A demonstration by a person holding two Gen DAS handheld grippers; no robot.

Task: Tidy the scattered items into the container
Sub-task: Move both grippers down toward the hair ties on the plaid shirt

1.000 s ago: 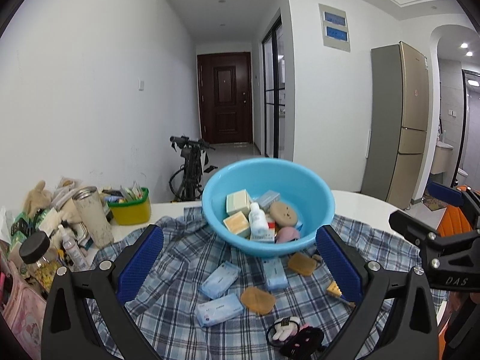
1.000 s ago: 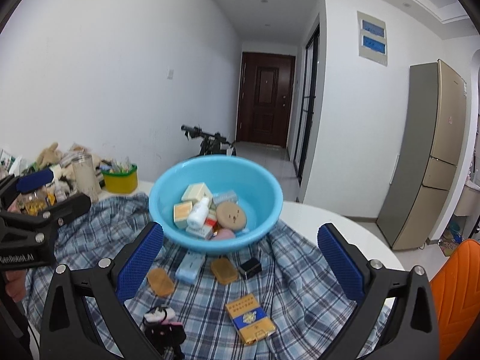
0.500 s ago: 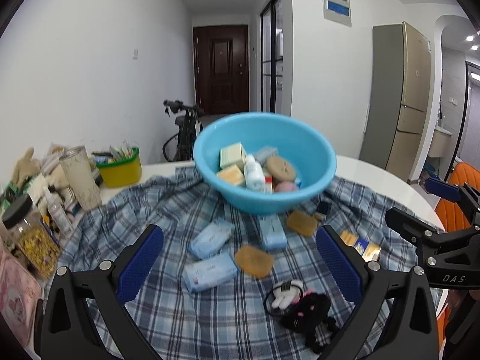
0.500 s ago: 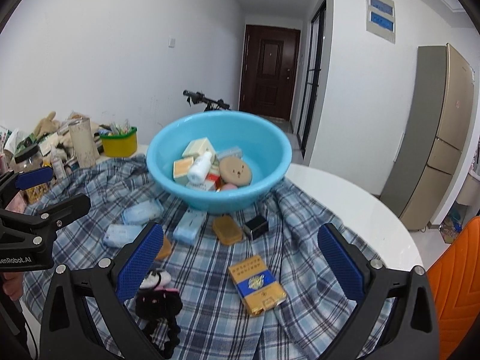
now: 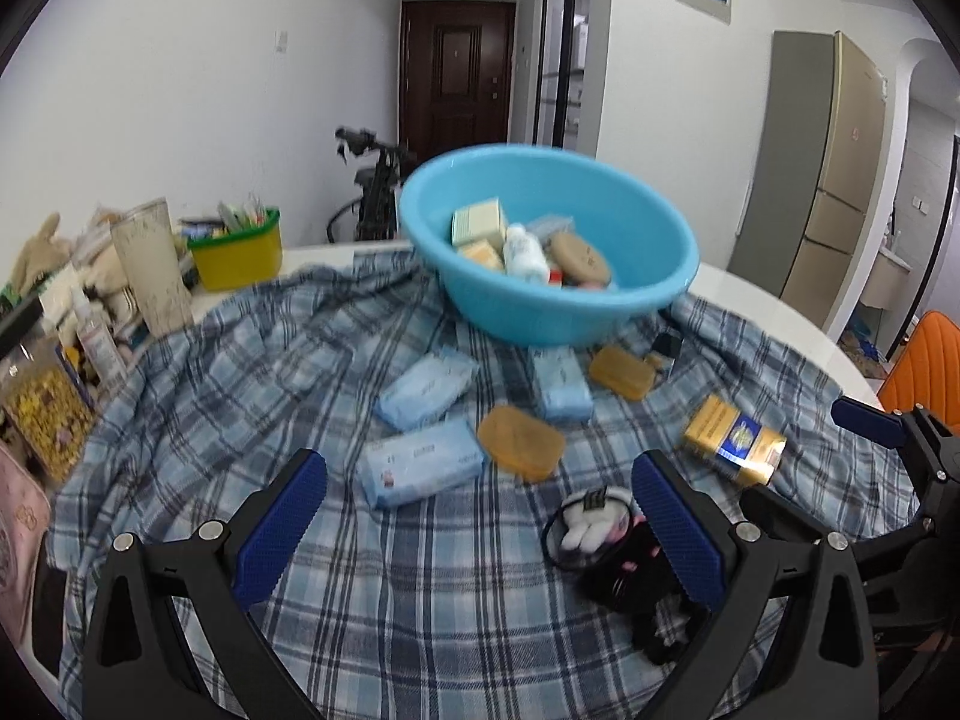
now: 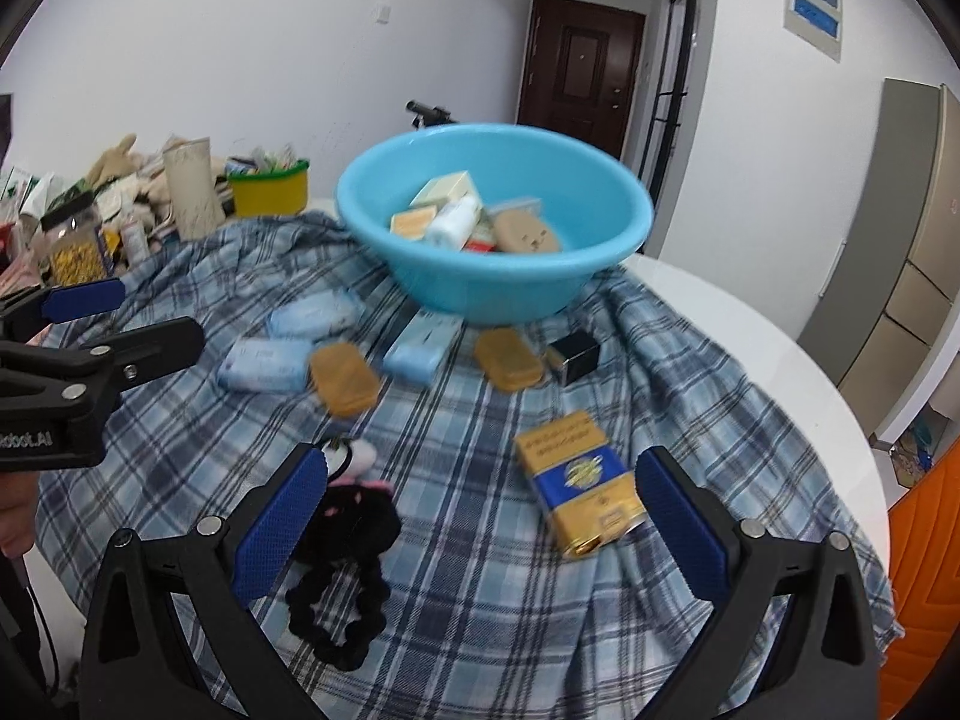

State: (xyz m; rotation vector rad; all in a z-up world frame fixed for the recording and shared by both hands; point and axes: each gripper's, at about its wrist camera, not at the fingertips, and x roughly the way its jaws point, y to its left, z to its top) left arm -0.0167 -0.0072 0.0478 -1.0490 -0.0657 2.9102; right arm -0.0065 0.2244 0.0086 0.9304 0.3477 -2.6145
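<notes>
A light blue basin [image 5: 549, 294] [image 6: 498, 276] holding several small boxes and a bottle stands on a plaid cloth [image 5: 336, 372] [image 6: 708, 372]. In front of it lie blue tissue packs [image 5: 420, 462] [image 6: 264, 363], amber soap bars [image 5: 521, 441] [image 6: 343, 378], a small black box [image 6: 574, 357], a gold and blue pack [image 5: 733, 439] [image 6: 579, 483] and a black hair tie with a white charm [image 5: 606, 540] [image 6: 348, 534]. My left gripper [image 5: 477, 531] hangs open above the tissue packs and the hair tie. My right gripper [image 6: 480, 531] is open, over the hair tie and gold pack.
Along the left edge stand a yellow tub [image 5: 237, 249], a tall cup [image 5: 153, 267], a jar [image 6: 75, 240] and soft toys. The white round table [image 6: 774, 354] shows at the right. An orange chair [image 5: 924, 360], a fridge [image 5: 810, 180] and a bicycle [image 5: 375, 180] lie beyond.
Both cameras have tipped down and drawn nearer the cloth, so the basin sits higher in view and the scattered items fill the foreground. Both grippers stay open.
</notes>
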